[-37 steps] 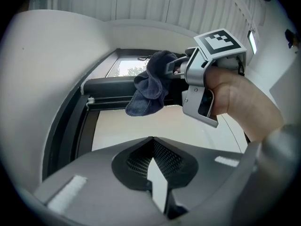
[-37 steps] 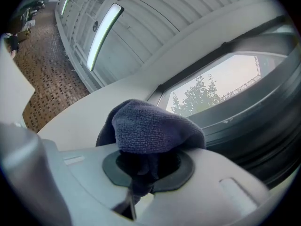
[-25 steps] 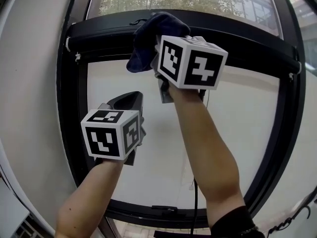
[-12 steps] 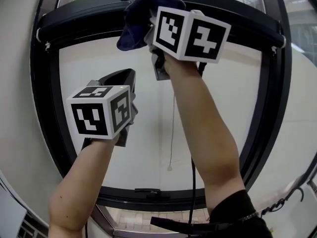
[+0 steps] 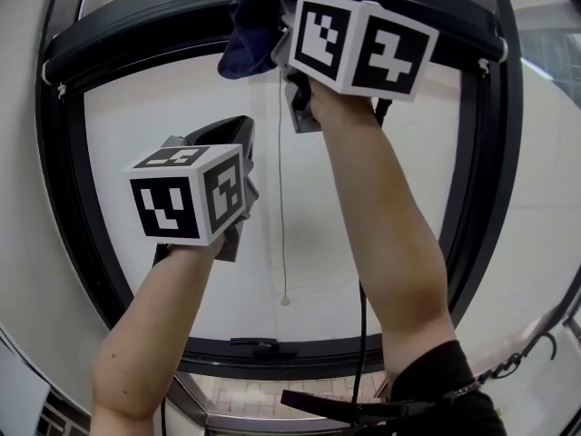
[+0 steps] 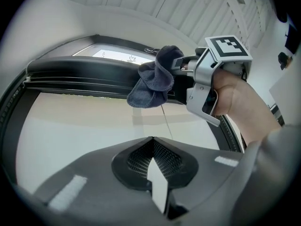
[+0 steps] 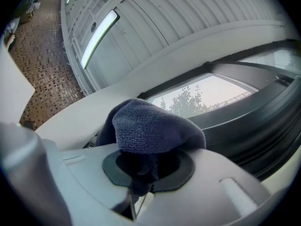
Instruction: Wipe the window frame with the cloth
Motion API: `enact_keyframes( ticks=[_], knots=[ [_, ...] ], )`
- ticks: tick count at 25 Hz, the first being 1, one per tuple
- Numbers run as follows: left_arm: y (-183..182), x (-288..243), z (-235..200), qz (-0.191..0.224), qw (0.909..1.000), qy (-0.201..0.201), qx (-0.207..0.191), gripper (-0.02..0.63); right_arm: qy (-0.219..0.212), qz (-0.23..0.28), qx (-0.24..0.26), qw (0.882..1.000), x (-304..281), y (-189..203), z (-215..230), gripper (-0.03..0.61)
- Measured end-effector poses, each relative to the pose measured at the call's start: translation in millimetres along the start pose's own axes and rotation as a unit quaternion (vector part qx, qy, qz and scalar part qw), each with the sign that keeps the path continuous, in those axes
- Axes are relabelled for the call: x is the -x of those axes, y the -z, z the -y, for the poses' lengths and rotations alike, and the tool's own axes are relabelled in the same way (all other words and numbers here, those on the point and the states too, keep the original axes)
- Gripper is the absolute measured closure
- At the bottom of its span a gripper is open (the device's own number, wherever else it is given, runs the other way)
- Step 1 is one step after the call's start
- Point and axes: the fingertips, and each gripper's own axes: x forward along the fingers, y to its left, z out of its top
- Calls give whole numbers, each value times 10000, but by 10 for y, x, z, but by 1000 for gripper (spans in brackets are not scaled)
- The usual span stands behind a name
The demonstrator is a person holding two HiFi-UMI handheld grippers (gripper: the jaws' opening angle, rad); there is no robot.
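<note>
Left gripper [image 5: 234, 133] sits lower and nearer, to the left of the right forearm, its jaws closed together with nothing between them, apart from the window frame [image 5: 136, 39]. Right gripper [image 5: 283, 18] is raised higher and farther, its jaws clamped on a dark blue cloth [image 5: 259, 21] that bunches over their tips. The cloth is at the frame's black top bar, near mid-width; contact cannot be confirmed. A thin cord [image 5: 280, 198] hangs before the white panel beyond. Trees [image 7: 186, 102] show through the glass above the bar.
</note>
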Motion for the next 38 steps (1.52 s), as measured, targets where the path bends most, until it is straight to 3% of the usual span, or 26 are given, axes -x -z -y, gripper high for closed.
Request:
enact_keyframes(
  ticks=[12, 28, 38],
  knots=[
    [-70, -245, 549, 165, 9997, 138, 116, 620, 138, -97, 225, 9996, 312, -125, 529, 529],
    [-28, -512, 880, 180, 9998, 9, 99, 620, 33, 3, 382, 9993, 556, -168, 873, 529],
    [22, -782, 1254, 239, 9992, 277, 189, 620, 75, 45, 558, 9984, 768, -214, 1195, 529]
  ],
)
